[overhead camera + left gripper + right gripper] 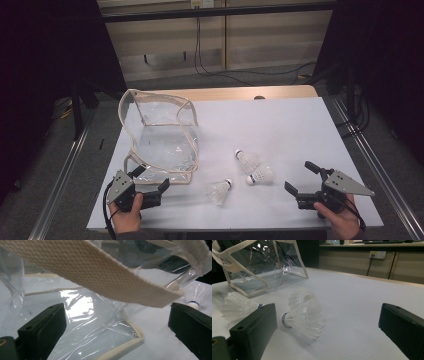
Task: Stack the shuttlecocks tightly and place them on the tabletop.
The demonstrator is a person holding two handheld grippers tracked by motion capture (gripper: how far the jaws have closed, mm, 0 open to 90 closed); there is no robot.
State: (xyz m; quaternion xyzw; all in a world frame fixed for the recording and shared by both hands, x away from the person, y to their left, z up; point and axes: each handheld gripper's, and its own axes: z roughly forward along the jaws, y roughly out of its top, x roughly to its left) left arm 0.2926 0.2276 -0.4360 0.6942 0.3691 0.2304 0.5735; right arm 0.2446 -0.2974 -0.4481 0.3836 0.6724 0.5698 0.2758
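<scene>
High view: white surface (280, 130) carries a clear plastic bag (160, 135) with cream trim, standing open at the left; 3 white shuttlecocks lie to its right near the front edge. Shuttlecock 1 (219, 191) lies just off the bag's front corner; shuttlecock 2 (247, 161) and shuttlecock 3 (260, 175) lie side by side, touching or nearly so. Left tongs (150, 181) sit at the bag's front edge, jaws spread, nothing pinched; right tongs (300, 177) sit right of the shuttlecocks and apart from them, jaws spread, empty.

Left gripper view: 2 black jaws stand wide apart at the lower corners; the bag's clear wall (100, 322) and its cream-trimmed corner lie between them without being pressed; a woven cream strap (105, 275) crosses overhead; 1 shuttlecock (196, 298) shows just above the right-hand jaw.

Right gripper view: jaws released, wide apart; a shuttlecock with a blue band (302, 320) lies on the surface between them, nearer the left-hand jaw, untouched; a second (299, 297) lies right behind it; a third (238, 306) lies farther left; the bag (262, 265) stands behind.
</scene>
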